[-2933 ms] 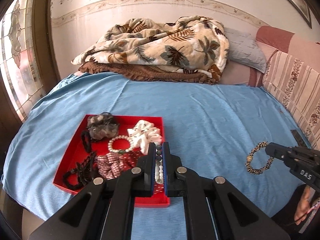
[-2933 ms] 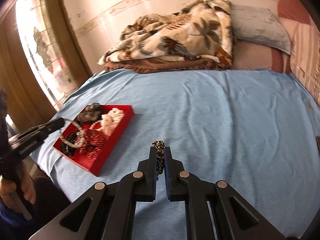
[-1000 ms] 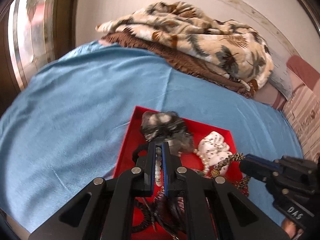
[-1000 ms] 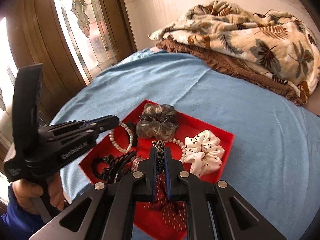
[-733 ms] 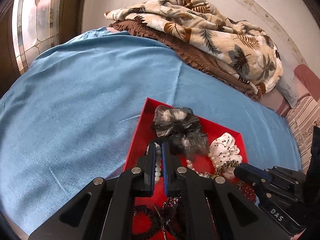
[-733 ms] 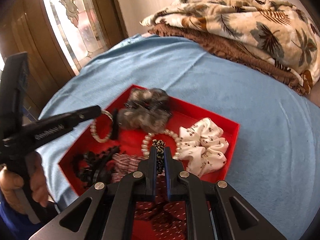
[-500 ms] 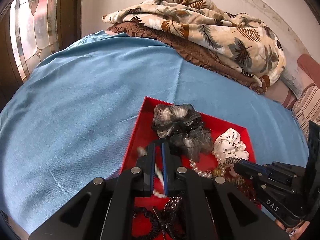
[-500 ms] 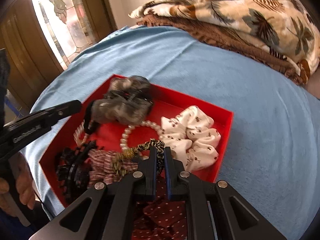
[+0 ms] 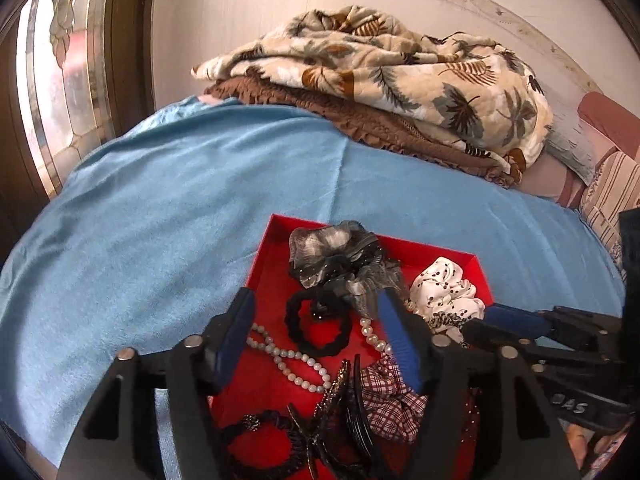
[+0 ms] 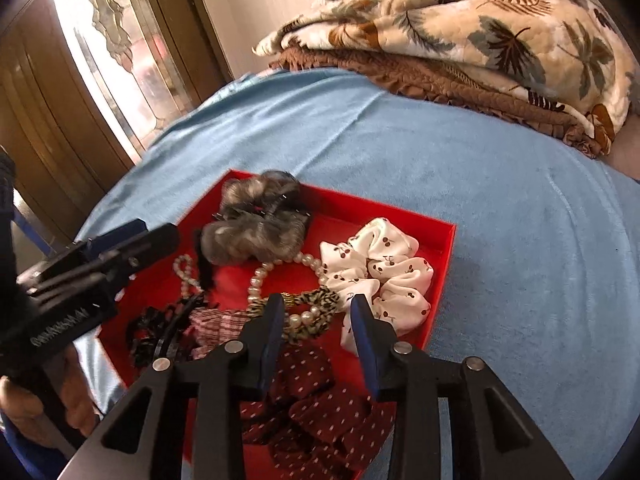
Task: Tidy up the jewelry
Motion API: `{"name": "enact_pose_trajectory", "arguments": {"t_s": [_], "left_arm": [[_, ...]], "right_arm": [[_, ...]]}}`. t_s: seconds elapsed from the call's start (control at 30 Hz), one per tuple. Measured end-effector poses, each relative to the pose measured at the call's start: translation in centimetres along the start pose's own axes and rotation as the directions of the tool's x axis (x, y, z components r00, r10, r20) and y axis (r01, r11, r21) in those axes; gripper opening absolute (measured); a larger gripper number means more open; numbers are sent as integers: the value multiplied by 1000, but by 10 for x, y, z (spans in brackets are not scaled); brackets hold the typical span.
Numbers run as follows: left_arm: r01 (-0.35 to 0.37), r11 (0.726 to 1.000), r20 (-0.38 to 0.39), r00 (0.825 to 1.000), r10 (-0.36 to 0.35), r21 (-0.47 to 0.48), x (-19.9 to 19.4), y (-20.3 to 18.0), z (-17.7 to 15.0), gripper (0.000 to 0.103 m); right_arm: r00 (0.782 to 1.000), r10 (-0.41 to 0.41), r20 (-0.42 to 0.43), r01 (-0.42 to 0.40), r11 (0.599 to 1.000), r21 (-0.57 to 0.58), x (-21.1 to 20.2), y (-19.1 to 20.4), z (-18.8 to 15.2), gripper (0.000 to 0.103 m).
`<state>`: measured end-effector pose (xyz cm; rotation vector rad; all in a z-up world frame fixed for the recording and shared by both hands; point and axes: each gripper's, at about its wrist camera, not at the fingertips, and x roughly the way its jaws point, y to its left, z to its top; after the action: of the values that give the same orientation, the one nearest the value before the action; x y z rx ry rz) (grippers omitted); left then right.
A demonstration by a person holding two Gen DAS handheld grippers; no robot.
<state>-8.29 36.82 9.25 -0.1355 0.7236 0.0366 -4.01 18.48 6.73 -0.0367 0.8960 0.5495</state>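
My left tongs [image 9: 316, 320] stand spread wide over the red tray [image 9: 264, 252], grasping nothing; a white pearl strand [image 9: 288, 358] lies on the tray floor directly beneath and between the fingers. My right tongs [image 10: 316, 316] are likewise parted and empty, with the black-and-cream patterned bracelet [image 10: 316, 304] resting on the tray just ahead of the tips, draped over a second pearl bracelet [image 10: 276, 276].

Tray contents noted: grey ruffled scrunchie [image 10: 256, 220] at the far corner, white cherry-print scrunchie [image 10: 380, 268] along the right wall, black hair tie [image 9: 316, 326], plaid scrunchie [image 9: 392, 392], maroon dotted scrunchie [image 10: 312, 396] nearest the camera, and a dark claw clip [image 9: 344, 416]. The tray sits on the blue bedspread [image 10: 460, 160]. No loose jewelry is visible on the bed outside it.

Assessment: both pieces appear delivered; the step in hand is clearing the tongs from the tray. To do this well, I should lift each pair straight up with the fingers kept apart, so no bead or cord catches on a tip and is dragged over the wall. The left fingers straddle the strand closely, so I judge snagging the main risk there. The two tongs are near each other over the tray; I would withdraw them outward, not across one another.
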Motion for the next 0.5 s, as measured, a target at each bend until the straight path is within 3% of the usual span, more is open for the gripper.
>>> {"name": "enact_pose_trajectory", "arguments": {"t_s": [0.1,0.2,0.33,0.5], "left_arm": [[-27,1000,42,999,27,4,-10,-4,-2,77],[-83,997,83,993,82,5,-22,-6,-6,83],[-201,980,173,965,196,11,-42,-15,-12,95],[-228,973,231,949,216,30,-66,-27,-27,97]], "right_arm": [[999,2,34,-3,1000,3,-18,2,-6,38],[997,-33,63,33,999,5,-36,2,-17,47],[994,-76,74,76,997,4,-54,-2,-38,55],[990,-130,59,129,991,14,-66,-12,-63,57]]}}
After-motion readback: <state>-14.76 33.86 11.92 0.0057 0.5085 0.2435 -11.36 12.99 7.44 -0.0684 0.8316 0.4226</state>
